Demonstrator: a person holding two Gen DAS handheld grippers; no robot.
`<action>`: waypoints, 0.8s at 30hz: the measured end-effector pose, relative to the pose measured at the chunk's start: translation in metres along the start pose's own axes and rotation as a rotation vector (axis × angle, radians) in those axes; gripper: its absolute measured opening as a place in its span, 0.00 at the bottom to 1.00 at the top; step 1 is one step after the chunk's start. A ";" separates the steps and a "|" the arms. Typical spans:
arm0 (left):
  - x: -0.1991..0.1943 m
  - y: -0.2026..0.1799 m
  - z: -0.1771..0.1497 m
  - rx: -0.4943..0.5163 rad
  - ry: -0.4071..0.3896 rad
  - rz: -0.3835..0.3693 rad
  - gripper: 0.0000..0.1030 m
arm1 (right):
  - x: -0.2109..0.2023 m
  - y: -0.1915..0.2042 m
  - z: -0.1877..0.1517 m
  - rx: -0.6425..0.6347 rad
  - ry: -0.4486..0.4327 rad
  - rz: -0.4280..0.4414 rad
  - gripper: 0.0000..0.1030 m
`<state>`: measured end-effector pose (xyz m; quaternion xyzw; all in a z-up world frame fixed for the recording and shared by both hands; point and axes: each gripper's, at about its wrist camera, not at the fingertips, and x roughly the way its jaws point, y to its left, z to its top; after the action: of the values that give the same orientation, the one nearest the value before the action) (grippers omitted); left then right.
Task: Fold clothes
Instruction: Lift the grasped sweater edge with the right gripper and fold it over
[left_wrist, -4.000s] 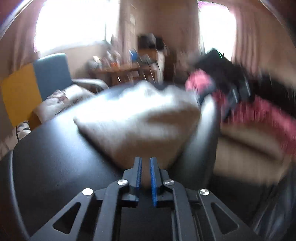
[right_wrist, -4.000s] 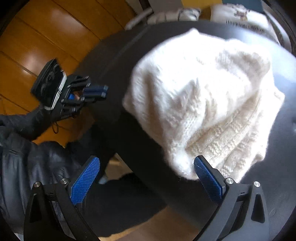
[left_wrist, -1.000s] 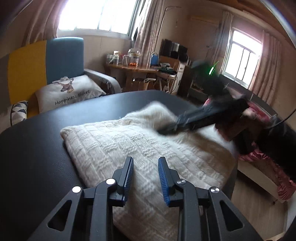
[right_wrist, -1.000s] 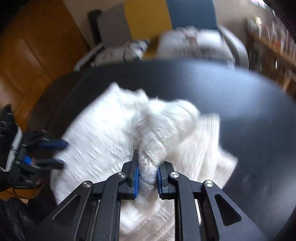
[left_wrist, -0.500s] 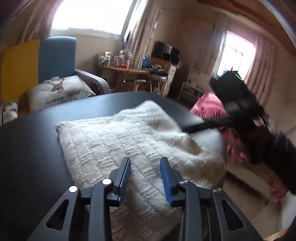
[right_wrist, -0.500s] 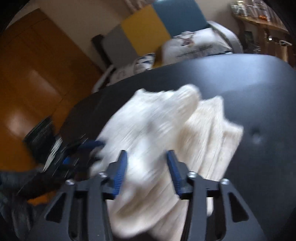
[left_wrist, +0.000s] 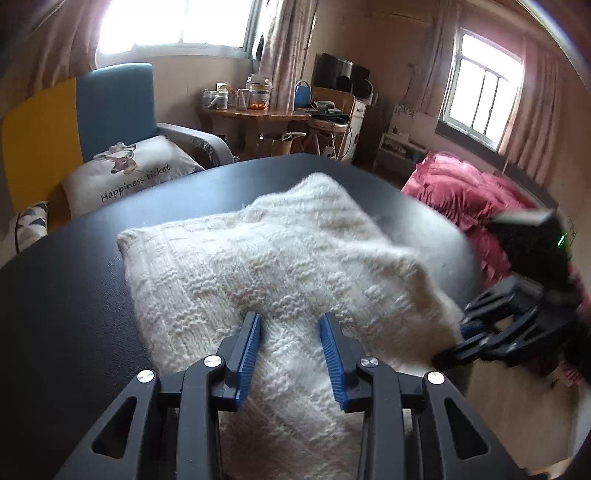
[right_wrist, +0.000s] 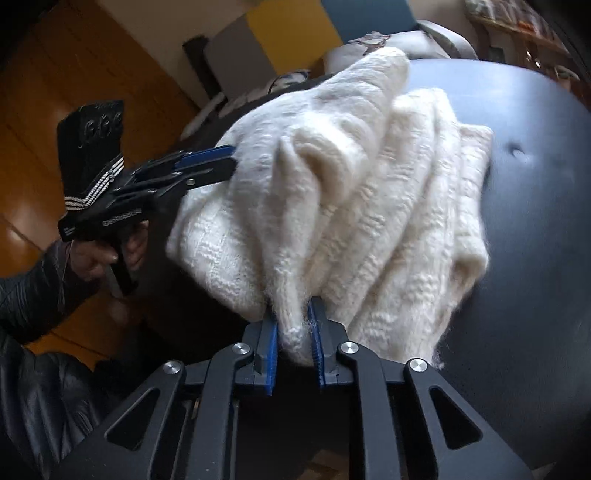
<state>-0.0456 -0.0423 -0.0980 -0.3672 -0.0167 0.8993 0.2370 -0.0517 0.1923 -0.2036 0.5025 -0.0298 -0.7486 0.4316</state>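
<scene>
Your cream cable-knit wool sweater (left_wrist: 280, 258) lies folded in a bundle on the round black table (left_wrist: 66, 295). Your right gripper (right_wrist: 293, 345) is closing its blue-padded jaws on a fold at the sweater's near edge. Your left gripper (left_wrist: 291, 354) hovers with jaws spread over the knit, gripping nothing.

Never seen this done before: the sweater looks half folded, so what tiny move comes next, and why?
Probably lift that pinched edge and carry it across. The right gripper is closing on a fold of the white knit sweater at the near edge of the black table, while the left gripper stands open over the knit, gripping nothing.
</scene>
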 end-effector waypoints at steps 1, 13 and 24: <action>-0.005 0.000 0.007 -0.007 -0.030 -0.021 0.32 | -0.001 -0.002 -0.002 0.011 -0.011 0.008 0.14; 0.097 -0.059 0.048 0.198 0.193 -0.072 0.32 | -0.015 -0.015 -0.026 0.055 -0.059 0.067 0.12; 0.045 -0.023 0.043 0.006 0.047 -0.162 0.33 | -0.034 -0.017 -0.033 0.054 -0.093 0.056 0.20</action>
<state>-0.0928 0.0039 -0.0910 -0.3851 -0.0382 0.8683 0.3104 -0.0324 0.2383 -0.2029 0.4775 -0.0841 -0.7577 0.4368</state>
